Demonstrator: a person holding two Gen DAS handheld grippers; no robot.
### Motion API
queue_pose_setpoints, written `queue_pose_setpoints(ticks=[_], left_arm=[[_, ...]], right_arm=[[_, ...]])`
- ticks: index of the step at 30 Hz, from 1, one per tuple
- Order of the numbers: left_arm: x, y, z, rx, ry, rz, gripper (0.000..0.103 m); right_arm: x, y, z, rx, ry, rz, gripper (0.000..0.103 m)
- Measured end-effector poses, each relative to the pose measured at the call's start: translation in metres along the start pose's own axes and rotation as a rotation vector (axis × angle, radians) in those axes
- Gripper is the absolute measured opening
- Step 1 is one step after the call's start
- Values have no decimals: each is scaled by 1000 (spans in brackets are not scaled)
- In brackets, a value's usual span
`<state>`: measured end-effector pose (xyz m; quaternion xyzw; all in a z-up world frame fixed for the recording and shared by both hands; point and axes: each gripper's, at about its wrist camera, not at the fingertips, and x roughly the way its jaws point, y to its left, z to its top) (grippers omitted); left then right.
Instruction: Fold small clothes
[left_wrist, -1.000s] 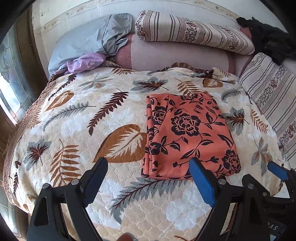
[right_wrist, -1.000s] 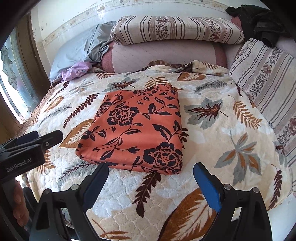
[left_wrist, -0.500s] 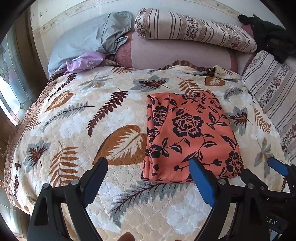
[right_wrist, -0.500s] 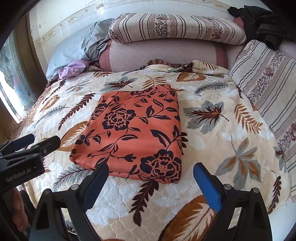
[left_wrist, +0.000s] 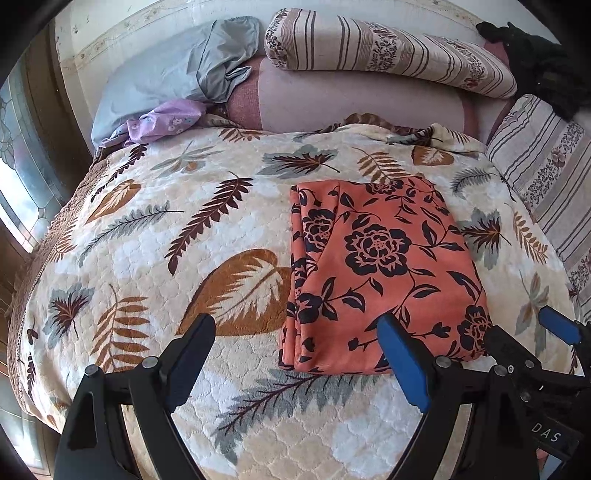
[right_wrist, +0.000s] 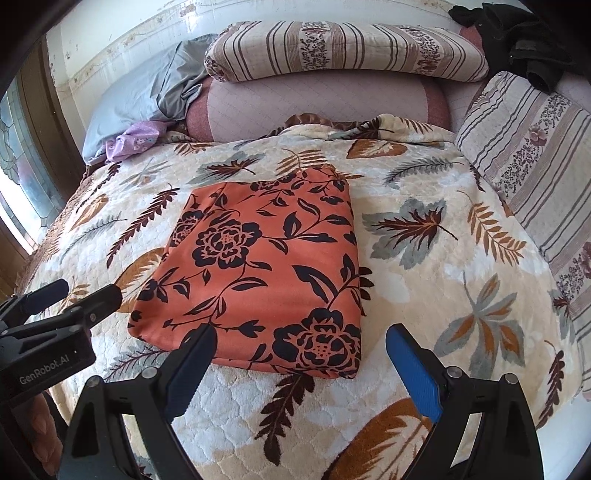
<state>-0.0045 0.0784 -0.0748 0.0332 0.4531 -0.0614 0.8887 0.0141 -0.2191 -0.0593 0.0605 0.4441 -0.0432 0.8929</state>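
An orange garment (right_wrist: 266, 273) printed with black flowers lies folded flat on a leaf-patterned bed cover (right_wrist: 424, 229), nothing on top of it. The right tool (right_wrist: 299, 365) hangs spread wide over its near edge, gripping nothing. The left tool (left_wrist: 295, 354), jaws also apart and empty, hovers off the garment's 7 o'clock corner. At 12 o'clock a striped bolster (right_wrist: 343, 51) rests on a mauve cushion (right_wrist: 317, 110). Grey and lilac cloths (right_wrist: 133, 140) bunch at 10 o'clock; a striped pillow (right_wrist: 532, 155) leans at 2 o'clock beneath dark clothing (right_wrist: 517, 40).
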Motion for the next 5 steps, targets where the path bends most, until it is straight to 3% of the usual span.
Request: queue_pose_setpoints(ticks=[5], left_arm=[[1, 1, 7, -10, -41, -20, 100]], right_arm=[[7, 3, 5, -6, 6, 1, 94]])
